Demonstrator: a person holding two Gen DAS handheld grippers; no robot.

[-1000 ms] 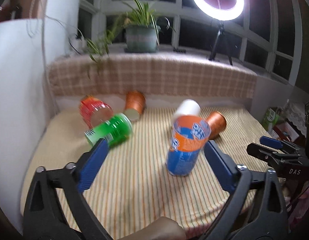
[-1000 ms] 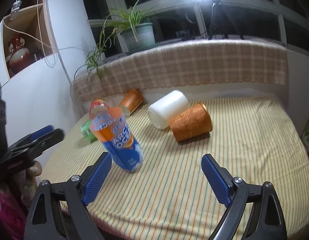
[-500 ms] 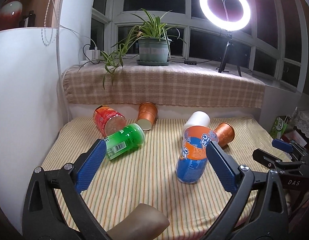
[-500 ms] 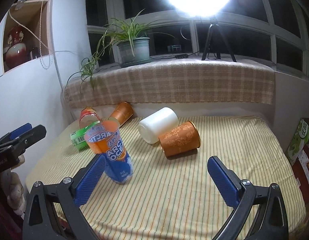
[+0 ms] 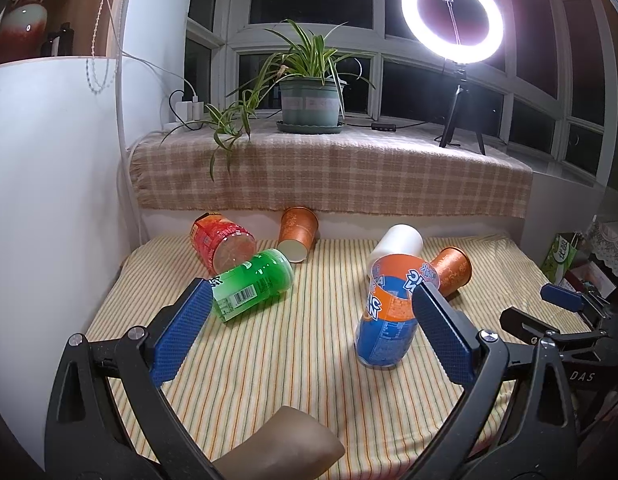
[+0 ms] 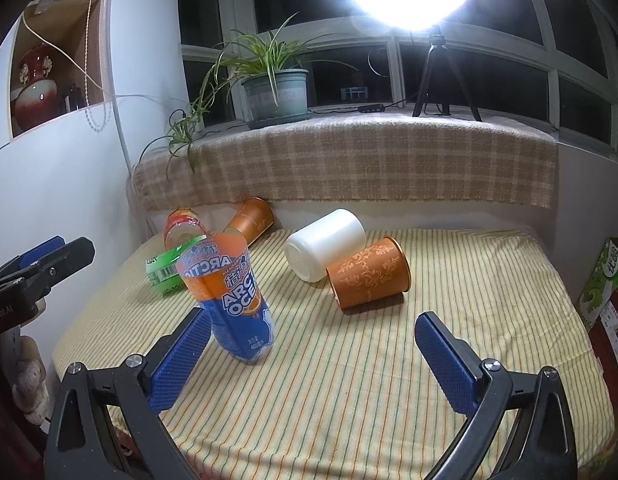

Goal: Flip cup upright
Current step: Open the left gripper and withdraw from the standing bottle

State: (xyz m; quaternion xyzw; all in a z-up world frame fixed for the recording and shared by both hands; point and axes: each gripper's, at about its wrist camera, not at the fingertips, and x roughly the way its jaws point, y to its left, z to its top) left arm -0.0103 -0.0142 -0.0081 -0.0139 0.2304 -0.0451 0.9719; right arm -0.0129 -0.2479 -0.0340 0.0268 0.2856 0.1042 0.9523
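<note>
A blue and orange cup [image 5: 389,312] stands upright, mouth up, on the striped table; it also shows in the right wrist view [image 6: 229,300]. Several cups lie on their sides: a green one [image 5: 253,284], a red one [image 5: 223,242], an orange one at the back [image 5: 298,232], a white one [image 6: 325,242] and an orange patterned one [image 6: 369,274]. My left gripper [image 5: 309,328] is open and empty, held back from the table's near edge. My right gripper [image 6: 309,352] is open and empty, also near that edge.
The striped cloth table [image 5: 301,360] meets a white wall [image 5: 49,200] on the left. Behind is a checked-cloth ledge [image 5: 329,176] with a potted plant [image 5: 309,100] and a ring light [image 5: 453,20]. A green carton [image 6: 601,276] stands off the right edge.
Both grippers have pulled back and risen from the table. The blue and orange cup stays upright where it stood.
</note>
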